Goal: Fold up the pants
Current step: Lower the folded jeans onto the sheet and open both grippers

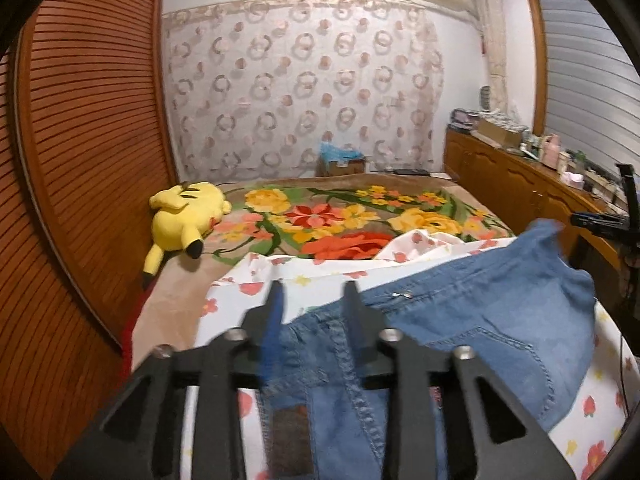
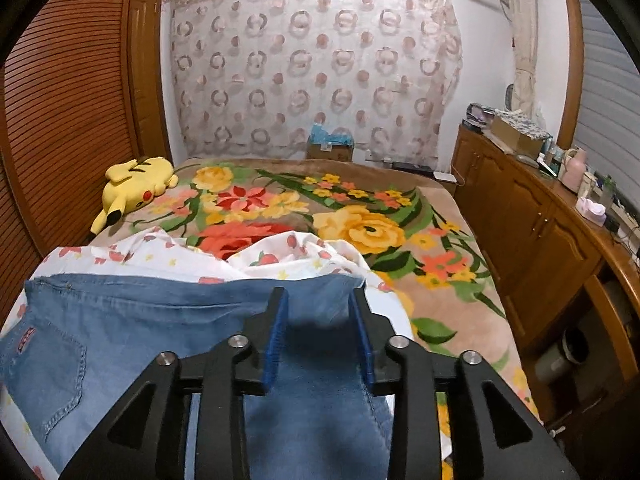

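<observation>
The jeans (image 2: 120, 320) lie spread on a white flowery sheet (image 2: 160, 256) on the bed, right under both tools. Left hand-held gripper (image 1: 314, 292) sits partly open, waistband denim between its jaws but not pinched. Right hand-held gripper (image 2: 320, 300) is partly open too, over the waistband's other edge, fabric between the blue pads (image 2: 276, 332). Beyond the tips there's a floral blanket (image 2: 360, 216) and a yellow plush (image 1: 186, 216) off to the left.

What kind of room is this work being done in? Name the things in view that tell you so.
Most likely a home bedroom. A bed with a floral blanket fills the room, a yellow plush toy lies on it, and a curtain hangs behind.
</observation>
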Tool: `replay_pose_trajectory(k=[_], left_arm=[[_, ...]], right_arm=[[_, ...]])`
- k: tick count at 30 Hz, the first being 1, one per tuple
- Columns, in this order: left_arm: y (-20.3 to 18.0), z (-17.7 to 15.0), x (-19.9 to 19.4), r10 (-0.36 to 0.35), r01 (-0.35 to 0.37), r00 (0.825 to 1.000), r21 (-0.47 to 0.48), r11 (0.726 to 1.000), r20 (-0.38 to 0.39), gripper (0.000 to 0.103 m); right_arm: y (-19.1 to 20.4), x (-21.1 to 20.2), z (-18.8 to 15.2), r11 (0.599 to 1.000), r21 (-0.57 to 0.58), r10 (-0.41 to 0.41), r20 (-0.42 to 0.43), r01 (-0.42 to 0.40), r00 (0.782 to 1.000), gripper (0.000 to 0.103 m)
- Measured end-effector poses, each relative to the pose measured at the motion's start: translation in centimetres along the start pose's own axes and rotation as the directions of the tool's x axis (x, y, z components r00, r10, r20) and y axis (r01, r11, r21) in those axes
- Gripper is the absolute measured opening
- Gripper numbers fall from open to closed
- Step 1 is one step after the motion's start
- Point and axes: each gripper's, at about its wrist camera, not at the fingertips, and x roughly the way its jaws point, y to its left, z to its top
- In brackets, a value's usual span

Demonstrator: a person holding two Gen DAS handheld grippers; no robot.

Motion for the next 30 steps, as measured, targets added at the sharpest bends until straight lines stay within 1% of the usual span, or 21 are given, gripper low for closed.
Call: replay_pose_trajectory(k=[1,2,3,4,7,9,12,14,18,22,25,30], left_arm=[[-0.3,-0.1,-0.2,-0.007,0.007,1.000,0.003,1.000,0.004,0.052],[-0.5,-0.2,-0.5,-0.015,0.014,1.000,0.005,1.000,0.008,0.053],[-0.8,-0.5,-0.6,-0.030,0.030,1.000,0.008,1.000,0.004,0.057],[-1.0,-0.7,-0.7,-0.046,0.046,0.999,0.011,0.999,-0.002,0.066],[-1.7,-1.5,-0.8,-0.082,0.083,0.996,0.015,0.996,-0.016,0.075],[-2.3,-2.2,-0.7,-0.099,0.100,0.995,0.022,0.995,-0.031,0.076],[-3.1,-3.4,-0.8,-0.099,0.100,0.994,0.029,0.995,-0.049,0.076],[-3.5,-4.3,-1.0,-0.098,0.100,0.994,0.033,0.994,-0.058,0.076],[-3.8,-5.9,-1.4,-0.123,0.125,0.988,0.022,0.992,-0.089,0.076],[-3.9,-7.4,-2.1,-0.119,0.121,0.988,0.017,0.992,-0.098,0.076],[-3.5,-8.5,-2.6,-0.122,0.124,0.986,0.008,0.992,-0.109,0.076],[-2.9,-9.8,-3.0,-0.107,0.109,0.985,0.005,0.994,-0.138,0.076]], right_arm=[[-0.1,0.4,0.1,1.000,0.002,0.003,0.001,-0.003,1.000,0.043],[-0.1,0.2,0.0,1.000,0.002,0.013,0.005,-0.013,1.000,0.045],[-0.1,0.0,-0.1,1.000,0.001,0.022,0.004,-0.022,1.000,0.045],[-0.1,0.2,-0.4,1.000,0.001,0.028,0.004,-0.028,1.000,0.046],[-0.2,-0.3,-1.4,0.998,-0.006,0.059,-0.002,-0.059,0.998,0.051],[-0.2,-0.6,-2.1,0.998,-0.010,0.065,-0.015,-0.065,0.998,0.053],[-0.8,-1.8,-3.7,0.995,-0.010,0.098,-0.026,-0.099,0.995,0.054],[-1.4,-2.7,-4.6,0.995,-0.016,0.100,-0.031,-0.100,0.995,0.054],[-2.9,-3.7,-6.2,0.993,-0.016,0.118,-0.066,-0.119,0.991,0.054],[-4.0,-4.7,-7.2,0.992,-0.041,0.111,-0.101,-0.116,0.989,0.059],[-4.6,-4.4,-8.4,0.993,-0.055,0.099,-0.140,-0.108,0.985,0.060],[-5.1,-2.4,-10.2,0.995,-0.059,0.065,-0.212,-0.079,0.975,0.060]])
